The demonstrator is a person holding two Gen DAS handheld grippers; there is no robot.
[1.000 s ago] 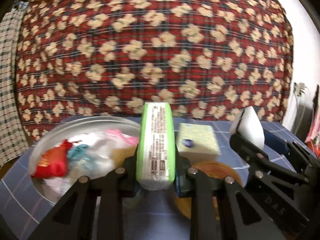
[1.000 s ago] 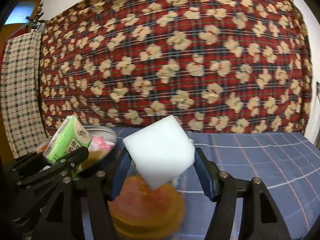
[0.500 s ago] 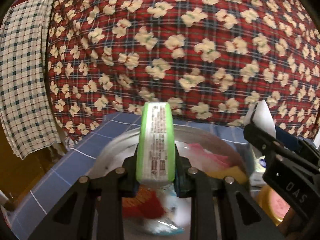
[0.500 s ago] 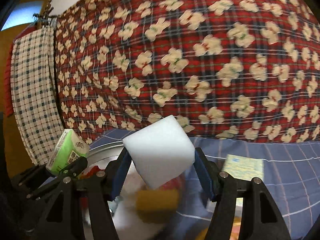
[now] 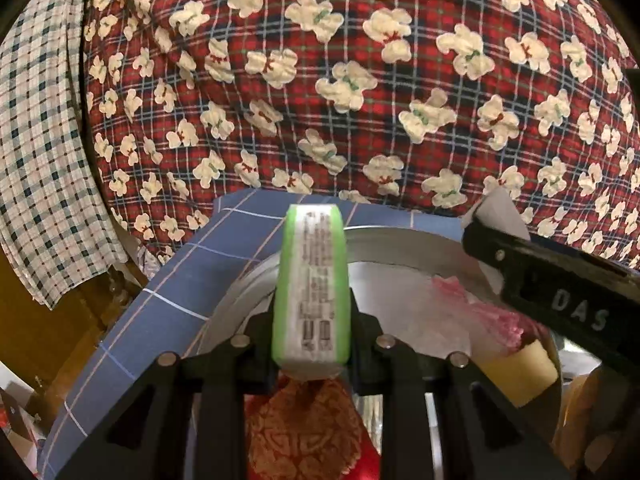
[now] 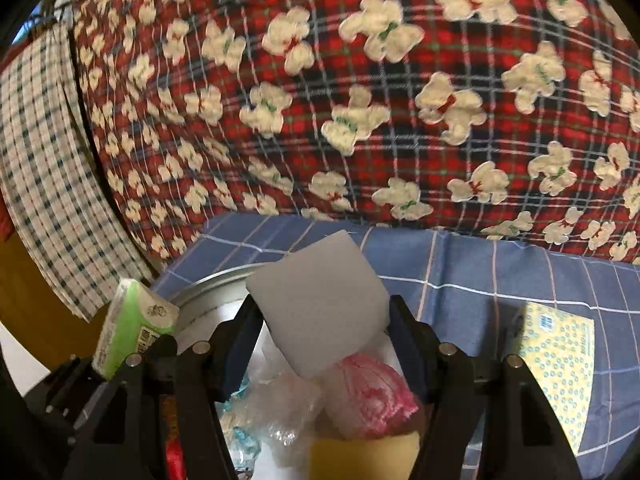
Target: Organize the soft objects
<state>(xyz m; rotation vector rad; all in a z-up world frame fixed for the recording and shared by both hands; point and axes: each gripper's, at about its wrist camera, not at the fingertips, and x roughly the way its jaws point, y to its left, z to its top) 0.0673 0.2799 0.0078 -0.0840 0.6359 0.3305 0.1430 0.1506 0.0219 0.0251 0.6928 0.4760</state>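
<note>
A: Where was the tissue pack (image 5: 311, 288)?
B: Clamped upright in the left gripper (image 5: 312, 340), over the metal bowl (image 5: 404, 246).
A: And the white sponge (image 6: 320, 300)?
B: Squeezed between the right gripper (image 6: 324, 344) fingers, above the bowl's pink bag (image 6: 372, 400) and yellow sponge (image 6: 364, 456). A yellow packet (image 6: 560, 364) lay on the blue cloth (image 6: 472, 264) beside it.

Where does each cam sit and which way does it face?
Left wrist: on the left gripper, looking forward and down over the metal bowl; its jaws clamp a green tissue pack; right gripper's arm crosses at right.
Right wrist: on the right gripper, facing the same bowl; its jaws clamp a white sponge; left gripper shows at lower left.
Shared: bowl, tissue pack, sponge, pink bag, bear blanket.
</note>
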